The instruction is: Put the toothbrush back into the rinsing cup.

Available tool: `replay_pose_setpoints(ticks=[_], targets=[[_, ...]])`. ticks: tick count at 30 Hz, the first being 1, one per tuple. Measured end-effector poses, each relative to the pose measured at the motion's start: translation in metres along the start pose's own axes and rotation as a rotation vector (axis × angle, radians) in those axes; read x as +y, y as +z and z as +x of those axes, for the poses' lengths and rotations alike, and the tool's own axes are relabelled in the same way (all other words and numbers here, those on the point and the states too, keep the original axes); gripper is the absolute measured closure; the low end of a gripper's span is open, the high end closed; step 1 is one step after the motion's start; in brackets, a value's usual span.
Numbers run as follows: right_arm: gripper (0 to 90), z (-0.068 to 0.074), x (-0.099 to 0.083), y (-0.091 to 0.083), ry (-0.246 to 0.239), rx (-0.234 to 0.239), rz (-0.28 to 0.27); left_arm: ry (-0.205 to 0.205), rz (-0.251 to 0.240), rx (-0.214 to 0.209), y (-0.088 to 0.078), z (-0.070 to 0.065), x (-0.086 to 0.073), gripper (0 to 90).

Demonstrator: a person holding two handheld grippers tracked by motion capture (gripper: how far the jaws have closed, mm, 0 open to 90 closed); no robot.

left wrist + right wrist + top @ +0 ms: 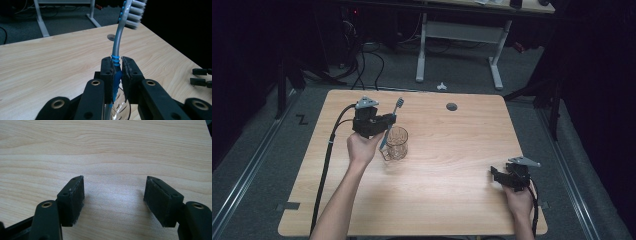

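High view: the left gripper (388, 119) pinches a grey-and-blue plastic toothbrush (392, 122) directly above the clear glass cup (396, 142) on the wooden tabletop (447, 170) — long axis steep, bristles up.

Left gripper view: jaws pressed on the blue grip, cup below.

Right gripper view: jaws spread — idle, well apart.

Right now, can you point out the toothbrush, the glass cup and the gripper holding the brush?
toothbrush (117, 43): left gripper view, on the grey neck below the bristles.
glass cup (397, 143): high view, on its clear side wall.
left gripper (117, 72): left gripper view, between the jaw tips clamping the handle.
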State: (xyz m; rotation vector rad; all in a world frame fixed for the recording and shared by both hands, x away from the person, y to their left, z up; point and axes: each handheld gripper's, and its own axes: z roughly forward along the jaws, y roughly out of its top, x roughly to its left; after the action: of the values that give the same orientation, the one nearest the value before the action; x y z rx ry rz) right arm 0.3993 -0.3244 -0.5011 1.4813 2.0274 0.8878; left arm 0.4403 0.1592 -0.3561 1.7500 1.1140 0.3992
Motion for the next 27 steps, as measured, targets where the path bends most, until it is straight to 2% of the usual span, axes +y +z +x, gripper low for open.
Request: replay_pose_setpoints(ticks=[14, 27], targets=[[32.9, 0.0004, 0.0000, 0.0000, 0.002, 0.000, 0.001, -0.018, -0.049, -0.007, -0.0011, 0.0047, -0.0060, 79.9], [32.9, 0.0004, 0.0000, 0.0000, 0.001, -0.001, 0.001, -0.014, -0.054, -0.014, 0.0030, 0.0036, -0.0078, 79.9]])
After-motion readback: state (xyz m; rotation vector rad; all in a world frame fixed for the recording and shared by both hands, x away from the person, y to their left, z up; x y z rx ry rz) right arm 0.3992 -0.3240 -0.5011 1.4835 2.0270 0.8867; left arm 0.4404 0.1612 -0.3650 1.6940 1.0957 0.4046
